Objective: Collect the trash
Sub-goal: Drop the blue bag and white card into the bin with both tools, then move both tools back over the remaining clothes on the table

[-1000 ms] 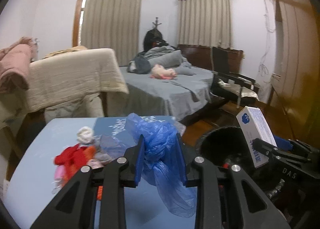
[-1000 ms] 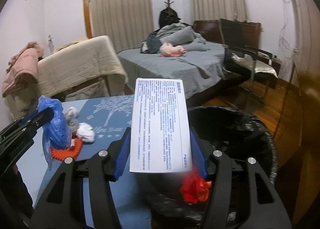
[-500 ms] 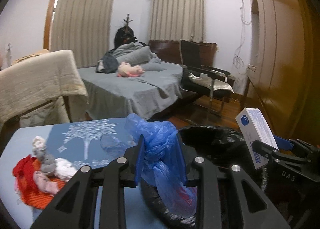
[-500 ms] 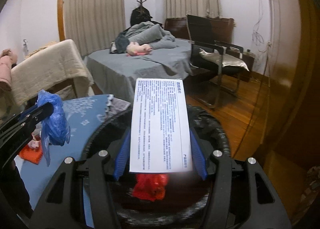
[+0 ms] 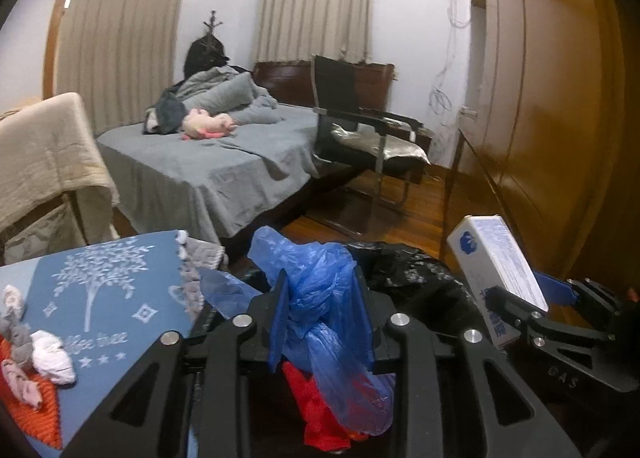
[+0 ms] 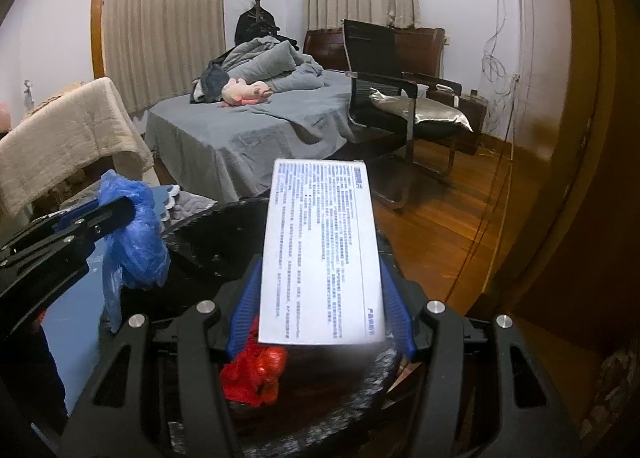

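Both grippers over bin (image 6: 192,234): left gripper (image 5: 322,314) pinches blue bag (image 5: 320,290), loosening; right gripper (image 6: 316,298) clamps box (image 6: 320,254), long axis forward.

On the blue cloth (image 5: 104,298) over your surface, below the white tree motif, there is a line of white script that looks like "coffee tree", though the first letters are hard to make out. The black frame of your right tongs (image 5: 516,300), seen from the left wrist camera, carries the embossed letters "DAS". The white box (image 6: 322,254) in those tongs has its broad face covered in dense blue print, too small for you to read; its narrow end (image 5: 472,244) shows a blue logo, and the blue characters lower on that side are not legible.
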`<state>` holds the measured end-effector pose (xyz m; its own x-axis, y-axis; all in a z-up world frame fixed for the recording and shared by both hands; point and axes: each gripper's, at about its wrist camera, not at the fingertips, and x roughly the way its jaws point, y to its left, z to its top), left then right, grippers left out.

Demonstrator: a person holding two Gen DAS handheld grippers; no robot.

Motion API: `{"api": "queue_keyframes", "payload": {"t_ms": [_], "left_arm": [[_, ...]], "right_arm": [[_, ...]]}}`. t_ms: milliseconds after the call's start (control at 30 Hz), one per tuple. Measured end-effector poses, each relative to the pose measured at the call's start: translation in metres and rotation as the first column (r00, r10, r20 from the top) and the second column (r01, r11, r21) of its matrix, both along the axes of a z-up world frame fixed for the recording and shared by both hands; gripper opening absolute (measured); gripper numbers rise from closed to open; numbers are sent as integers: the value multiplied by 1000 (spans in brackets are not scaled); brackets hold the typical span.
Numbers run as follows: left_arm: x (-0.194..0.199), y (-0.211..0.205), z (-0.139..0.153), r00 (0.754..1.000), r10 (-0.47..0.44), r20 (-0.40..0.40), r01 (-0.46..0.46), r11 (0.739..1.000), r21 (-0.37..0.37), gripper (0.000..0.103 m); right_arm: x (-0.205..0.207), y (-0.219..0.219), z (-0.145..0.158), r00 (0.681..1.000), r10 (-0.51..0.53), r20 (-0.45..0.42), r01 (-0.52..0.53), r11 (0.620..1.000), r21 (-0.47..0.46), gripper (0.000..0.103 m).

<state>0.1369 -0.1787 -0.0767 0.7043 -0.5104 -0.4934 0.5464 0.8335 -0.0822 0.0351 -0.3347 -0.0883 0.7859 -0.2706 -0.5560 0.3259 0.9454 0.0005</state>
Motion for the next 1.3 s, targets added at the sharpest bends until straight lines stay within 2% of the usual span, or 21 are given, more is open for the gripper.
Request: {"api": "queue_keyframes", "payload": {"t_ms": [33, 67, 133, 200, 333, 467, 667, 833, 1067, 1300], "left_arm": [[1, -3, -2, 1000, -8, -8, 8, 1000, -4, 38], [2, -4, -3, 1000, -14, -18, 14, 1000, -9, 50], [5, -3, -6, 999, -21, -35, 20, 999, -28, 62], [6, -2, -6, 999, -13, -37, 12, 999, -30, 64], [8, 13, 0, 999, 40, -28, -41, 999, -25, 78], [5, 38, 11, 993, 114, 20, -114, 994, -4, 89], [-4, 86, 22, 975, 219, 45, -220, 976, 5, 94], [-18, 135, 21, 950, 306, 66, -309, 951, 33, 94], [-35, 201, 16, 907, 414, 80, -419, 906, 66, 94], [-42, 261, 5, 853, 513, 98, -521, 848, 94, 94]], "right_arm": [[0, -3, -1, 1000, -5, -1, 5, 1000, -2, 60], [1, -5, -2, 1000, -9, -3, 9, 1000, -3, 63], [-2, -9, -3, 1000, -25, -2, 25, 1000, -15, 71], [-4, -11, -4, 999, -33, 5, 33, 999, -16, 76], [-12, -11, -1, 999, -41, 25, 41, 999, -10, 93], [-15, -3, 3, 999, -23, 39, 23, 1000, -7, 97], [-10, 24, 8, 999, 22, 50, -23, 999, 22, 98], [3, 67, 8, 994, 104, 35, -105, 994, 28, 98], [22, 127, 9, 977, 208, 39, -209, 978, 23, 98], [46, 183, 2, 956, 290, 32, -292, 955, 44, 98]]}}
